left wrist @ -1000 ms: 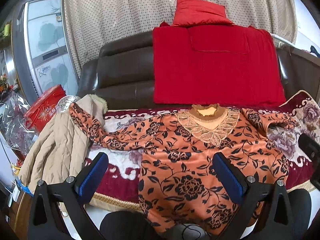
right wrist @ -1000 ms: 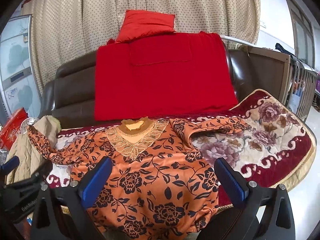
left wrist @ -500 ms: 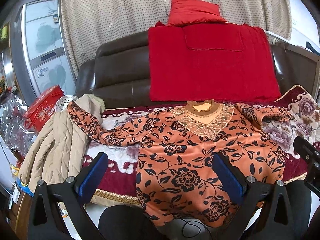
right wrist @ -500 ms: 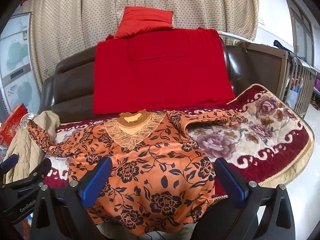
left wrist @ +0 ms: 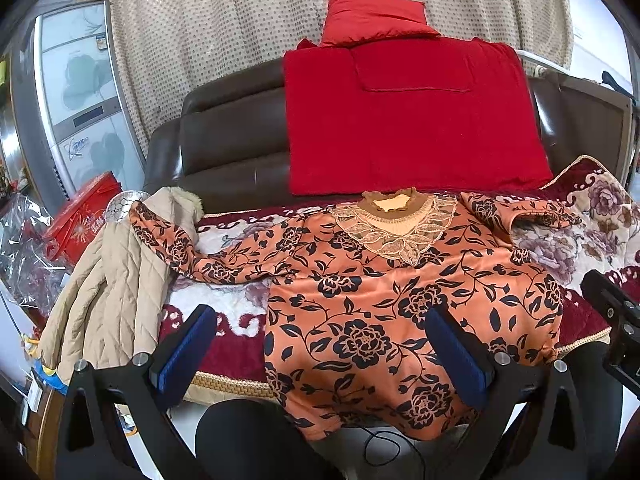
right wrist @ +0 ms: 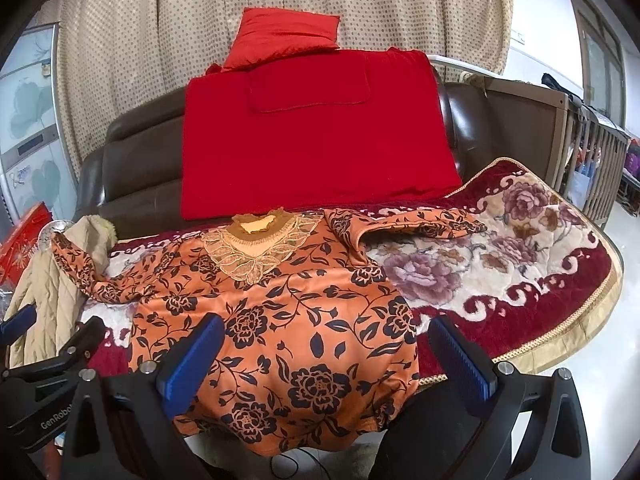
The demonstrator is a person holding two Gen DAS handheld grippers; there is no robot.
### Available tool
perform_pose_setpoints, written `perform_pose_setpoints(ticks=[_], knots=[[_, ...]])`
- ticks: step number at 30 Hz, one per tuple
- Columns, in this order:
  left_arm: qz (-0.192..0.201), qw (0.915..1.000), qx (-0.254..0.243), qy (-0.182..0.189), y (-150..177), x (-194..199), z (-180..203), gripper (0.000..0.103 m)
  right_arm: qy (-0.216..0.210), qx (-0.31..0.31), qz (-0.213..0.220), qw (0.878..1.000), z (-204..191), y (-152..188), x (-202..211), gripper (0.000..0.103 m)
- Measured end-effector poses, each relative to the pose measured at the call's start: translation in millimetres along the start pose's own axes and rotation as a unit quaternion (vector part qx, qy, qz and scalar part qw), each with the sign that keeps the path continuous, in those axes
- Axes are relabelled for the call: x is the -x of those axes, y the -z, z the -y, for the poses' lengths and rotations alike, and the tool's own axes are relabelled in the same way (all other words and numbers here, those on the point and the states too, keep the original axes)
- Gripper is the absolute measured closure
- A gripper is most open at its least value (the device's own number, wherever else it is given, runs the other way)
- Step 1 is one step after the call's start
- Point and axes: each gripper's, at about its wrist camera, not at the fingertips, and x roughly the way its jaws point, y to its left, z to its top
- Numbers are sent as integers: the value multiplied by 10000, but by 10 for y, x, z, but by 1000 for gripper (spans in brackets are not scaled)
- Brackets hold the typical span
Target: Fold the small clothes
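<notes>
An orange long-sleeved top with black flowers and a lace collar [left wrist: 384,292] lies flat, front up, on the sofa seat; it also shows in the right wrist view [right wrist: 280,320]. Its hem hangs over the front edge. One sleeve stretches left onto a beige coat [left wrist: 108,288], the other lies folded toward the right [right wrist: 412,224]. My left gripper [left wrist: 320,356] is open and empty, held before the hem. My right gripper [right wrist: 324,360] is open and empty, also before the hem.
A floral red and cream blanket [right wrist: 520,272] covers the seat of a dark leather sofa [left wrist: 232,148]. A red cushion and pillow [left wrist: 400,112] lean on the backrest. A red box [left wrist: 84,216] and plastic wrap sit at far left. Black stools stand below.
Both grippers have shifted slightly, so the top sits a little lower and more to the left in each view. Both stay open. The top has not moved.
</notes>
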Motion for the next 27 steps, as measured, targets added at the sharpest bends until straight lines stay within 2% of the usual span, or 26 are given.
perform_pose_setpoints(ticks=[9, 27], knots=[[-83, 10000, 5, 40, 51, 3, -2, 0, 12, -2, -175, 9998, 24, 86, -13, 0], [-127, 9999, 9, 18, 40, -43, -1, 0, -18, -14, -207, 9998, 12, 79, -52, 0]])
